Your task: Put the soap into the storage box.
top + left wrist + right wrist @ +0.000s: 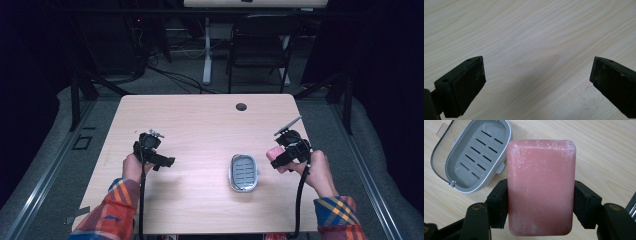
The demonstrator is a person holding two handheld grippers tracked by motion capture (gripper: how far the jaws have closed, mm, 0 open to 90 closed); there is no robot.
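Observation:
A pink bar of soap (541, 187) is clamped between the two black jaws of my right gripper (540, 202), which is shut on its long sides. In the high view that gripper (281, 155) hangs above the table's right side with the soap (274, 152) at its tip. A grey soap dish (243, 172) with a slotted tray lies on the table just left of it, lid open; in the right gripper view the dish (472, 152) is at upper left. My left gripper (165, 162) rests at the left with jaws wide apart and nothing between them (537, 82).
The light wooden table (200, 125) has a cable hole (241, 106) near its far edge. Beyond the table stand a dark folding chair (257, 45) and a white desk leg (206, 50) with cables on the floor.

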